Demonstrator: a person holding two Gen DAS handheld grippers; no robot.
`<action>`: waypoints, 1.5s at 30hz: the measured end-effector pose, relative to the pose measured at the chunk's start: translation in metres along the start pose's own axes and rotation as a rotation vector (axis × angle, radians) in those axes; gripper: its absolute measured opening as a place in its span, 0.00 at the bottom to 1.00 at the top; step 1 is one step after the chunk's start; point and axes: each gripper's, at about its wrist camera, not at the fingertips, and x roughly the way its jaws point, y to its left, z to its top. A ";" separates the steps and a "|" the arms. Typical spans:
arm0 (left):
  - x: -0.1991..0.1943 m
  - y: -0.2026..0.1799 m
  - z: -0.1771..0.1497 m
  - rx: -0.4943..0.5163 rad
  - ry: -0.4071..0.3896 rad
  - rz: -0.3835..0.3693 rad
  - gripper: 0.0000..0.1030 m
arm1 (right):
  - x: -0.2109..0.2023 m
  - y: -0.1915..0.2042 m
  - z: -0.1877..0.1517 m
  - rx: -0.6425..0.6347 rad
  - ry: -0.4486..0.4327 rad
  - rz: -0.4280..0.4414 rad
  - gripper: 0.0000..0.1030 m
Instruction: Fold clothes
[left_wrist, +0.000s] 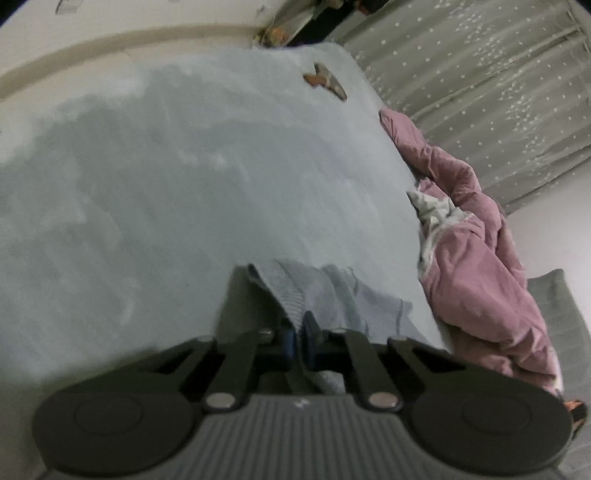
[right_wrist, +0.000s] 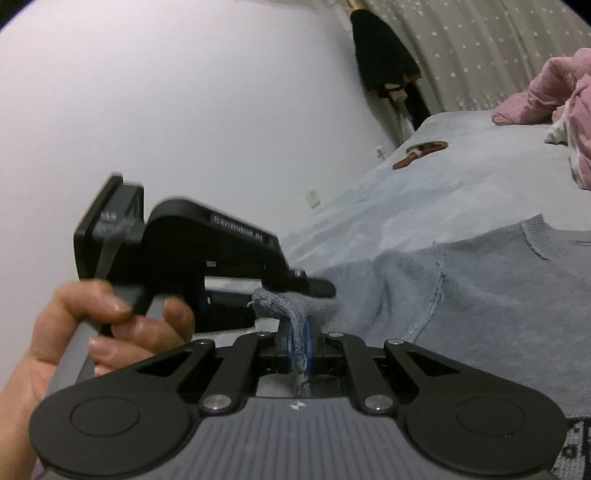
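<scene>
Grey knitted sweater (right_wrist: 480, 295), fuzzy pale bedspread (left_wrist: 184, 184), matt black plastic claw (right_wrist: 300, 343)

Grey-blue knit sweater (right_wrist: 480, 295), spread mostly flat across the pale bed cover, ribbed round neckline toward 2 o'clock in the right wrist view, raised seam running down from the shoulder near centre. Lies with one edge gathered into a thick twisted bunch (right_wrist: 295, 314) at about 6 o'clock, lifted off the surface. Shows in the left wrist view as folded ribbed layers (left_wrist: 314, 295) at 6 o'clock, with thin darker stitching lines along the hem.
</scene>
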 end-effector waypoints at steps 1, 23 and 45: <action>-0.002 0.000 0.001 0.013 -0.017 0.007 0.05 | 0.003 0.002 -0.001 -0.010 0.010 -0.002 0.09; -0.005 0.014 0.008 0.163 -0.003 0.193 0.05 | 0.023 -0.007 0.023 -0.111 0.109 0.014 0.33; -0.003 0.016 0.010 0.212 0.017 0.203 0.05 | 0.113 -0.083 0.081 -0.544 0.319 -0.277 0.42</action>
